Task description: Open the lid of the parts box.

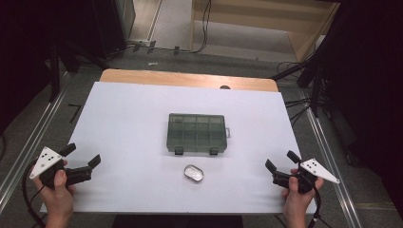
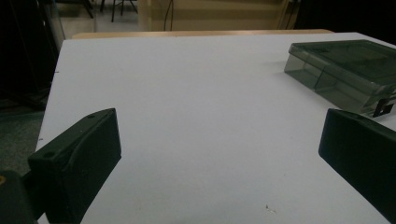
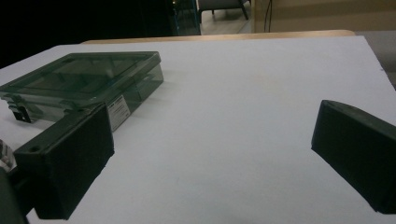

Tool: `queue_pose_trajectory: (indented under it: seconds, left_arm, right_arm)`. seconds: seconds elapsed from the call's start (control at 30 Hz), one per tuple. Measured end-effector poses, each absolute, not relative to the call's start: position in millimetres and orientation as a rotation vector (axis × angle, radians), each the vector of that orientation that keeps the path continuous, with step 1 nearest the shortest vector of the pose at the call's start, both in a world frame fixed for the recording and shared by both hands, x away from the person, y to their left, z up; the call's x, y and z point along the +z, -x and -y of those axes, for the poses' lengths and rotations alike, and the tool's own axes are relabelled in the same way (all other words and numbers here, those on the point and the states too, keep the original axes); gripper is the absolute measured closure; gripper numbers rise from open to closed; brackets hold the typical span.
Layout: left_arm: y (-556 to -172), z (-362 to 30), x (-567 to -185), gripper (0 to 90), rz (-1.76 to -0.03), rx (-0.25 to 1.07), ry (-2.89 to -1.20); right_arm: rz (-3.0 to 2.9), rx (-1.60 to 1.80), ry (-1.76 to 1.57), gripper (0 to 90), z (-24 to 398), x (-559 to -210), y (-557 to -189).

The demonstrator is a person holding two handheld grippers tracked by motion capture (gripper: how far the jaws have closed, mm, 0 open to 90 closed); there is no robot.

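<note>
A closed, smoky-green compartment box (image 1: pixel 197 133) lay flat at the middle of the white table (image 1: pixel 128 123), with a small oval tin (image 1: pixel 194 174) just beside it at six o'clock. The left gripper (image 1: pixel 81 159) rested at eight o'clock and the right gripper (image 1: pixel 281 160) at four o'clock, both well apart from the box, jaws spread wide and pinching nothing.
</note>
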State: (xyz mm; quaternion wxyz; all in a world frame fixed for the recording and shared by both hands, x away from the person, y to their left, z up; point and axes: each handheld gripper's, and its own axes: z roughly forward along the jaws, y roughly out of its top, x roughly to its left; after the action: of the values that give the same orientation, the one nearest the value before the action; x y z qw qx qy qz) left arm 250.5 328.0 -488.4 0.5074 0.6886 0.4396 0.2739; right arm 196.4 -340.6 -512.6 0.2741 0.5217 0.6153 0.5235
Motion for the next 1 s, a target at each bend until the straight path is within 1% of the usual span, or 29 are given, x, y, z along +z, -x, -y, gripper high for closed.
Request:
queue_pose_trajectory:
  seconds: [0.17, 0.33, 0.57, 0.8, 1.0]
  left_arm:
    - [-251.0, -316.9, -482.6, 0.0, -1.074, 0.679, -1.644]
    - [-253.3, -305.6, -476.3, 0.0, -1.03, 0.646, -1.641]
    - [-256.8, -288.5, -470.5, 0.0, -1.014, 0.628, -1.664]
    - [-262.0, -266.0, -464.7, 0.0, -0.976, 0.585, -1.681]
    - [-270.5, -248.2, -462.8, 0.0, -0.978, 0.555, -1.692]
  right_arm:
    - [-1.664, 1.419, -1.4, 0.0, 340.2, -510.4, -196.2]
    - [-1.686, 1.424, -1.386, 0.0, 335.2, -505.6, -197.0]
    - [-1.721, 1.431, -1.363, 0.0, 326.7, -497.8, -199.5]
    - [-1.753, 1.433, -1.373, 0.0, 319.1, -485.2, -209.8]
    - [-1.778, 1.441, -1.355, 0.0, 308.9, -480.6, -219.2]
